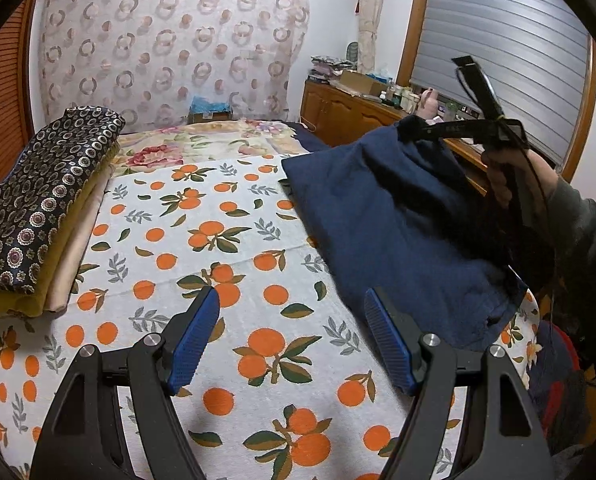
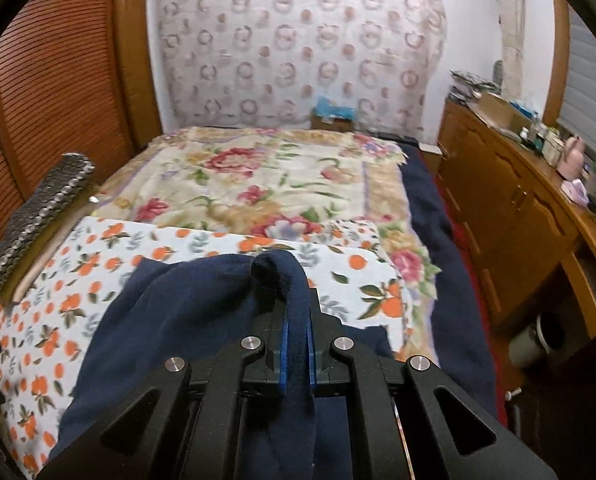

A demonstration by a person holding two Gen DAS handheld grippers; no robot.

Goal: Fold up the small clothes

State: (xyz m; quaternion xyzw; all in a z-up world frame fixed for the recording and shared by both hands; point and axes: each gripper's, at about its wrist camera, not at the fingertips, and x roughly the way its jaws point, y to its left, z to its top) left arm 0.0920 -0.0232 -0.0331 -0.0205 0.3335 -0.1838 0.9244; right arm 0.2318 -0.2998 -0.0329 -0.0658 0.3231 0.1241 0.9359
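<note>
Navy garment (image 2: 186,320) in right hand-held gripper (image 2: 297,340)

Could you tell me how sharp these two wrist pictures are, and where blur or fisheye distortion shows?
Left wrist view: the open left gripper and orange-print white cloth are crisp; the window frame bows, and dark vignette fills the corners. Right wrist view: softer overall, the orange print smeared at left; the right gripper, shut on the navy blue knit garment, stays fairly sharp.

the right gripper (image 2: 296,344) covers the near part of the blue cloth (image 2: 186,312). left of the cloth, the folded pile (image 2: 38,216) is blurry, its pattern unclear.
</note>
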